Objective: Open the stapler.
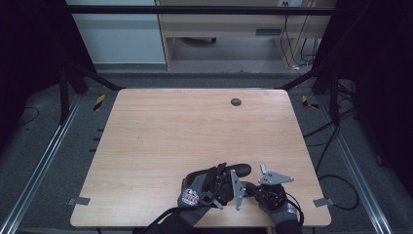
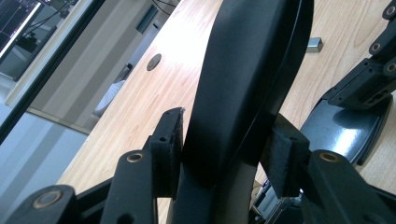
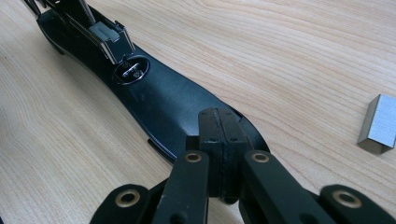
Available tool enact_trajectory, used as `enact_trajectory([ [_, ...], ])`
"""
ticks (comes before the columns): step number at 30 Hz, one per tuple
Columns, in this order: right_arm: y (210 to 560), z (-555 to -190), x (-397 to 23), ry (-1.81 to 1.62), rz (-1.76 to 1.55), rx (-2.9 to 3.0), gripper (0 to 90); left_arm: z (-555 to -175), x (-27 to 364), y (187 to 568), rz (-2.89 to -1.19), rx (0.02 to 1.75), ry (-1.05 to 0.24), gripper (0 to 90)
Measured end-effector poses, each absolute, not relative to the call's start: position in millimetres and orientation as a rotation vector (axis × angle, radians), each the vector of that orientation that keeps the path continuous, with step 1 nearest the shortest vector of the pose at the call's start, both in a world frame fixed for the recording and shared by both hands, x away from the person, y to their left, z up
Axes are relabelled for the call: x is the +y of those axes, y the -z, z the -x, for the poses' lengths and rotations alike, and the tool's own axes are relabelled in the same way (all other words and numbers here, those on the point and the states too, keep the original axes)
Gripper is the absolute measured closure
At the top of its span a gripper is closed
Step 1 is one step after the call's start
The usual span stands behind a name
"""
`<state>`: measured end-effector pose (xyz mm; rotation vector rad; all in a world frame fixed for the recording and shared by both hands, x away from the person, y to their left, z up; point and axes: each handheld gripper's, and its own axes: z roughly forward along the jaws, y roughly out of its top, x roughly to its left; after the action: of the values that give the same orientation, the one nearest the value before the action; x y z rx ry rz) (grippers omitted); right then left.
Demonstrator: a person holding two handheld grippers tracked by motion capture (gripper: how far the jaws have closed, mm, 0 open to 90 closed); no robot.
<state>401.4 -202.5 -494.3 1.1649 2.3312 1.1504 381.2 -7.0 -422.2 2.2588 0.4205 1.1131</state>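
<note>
My left gripper grasps the stapler's raised arm; my right gripper's fingers, clenched, pin its base to the table, lower right, likely for reloading.

One black stapler lies opened on the wooden surface, and one small block of staples lies beside it. Two claws are there, the left claw and the right claw, each held in one of two gloved hands. One round grommet hole is set in the surface.
</note>
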Motion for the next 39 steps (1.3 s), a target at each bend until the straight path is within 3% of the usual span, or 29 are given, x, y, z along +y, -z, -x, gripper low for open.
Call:
enact_trajectory([
  [39,493.9,-400.9,-202.4,-1.144,-1.174,2.331,90.0,-382.9,23.7,397.0,-2.164,0.525,-1.027,55.0],
])
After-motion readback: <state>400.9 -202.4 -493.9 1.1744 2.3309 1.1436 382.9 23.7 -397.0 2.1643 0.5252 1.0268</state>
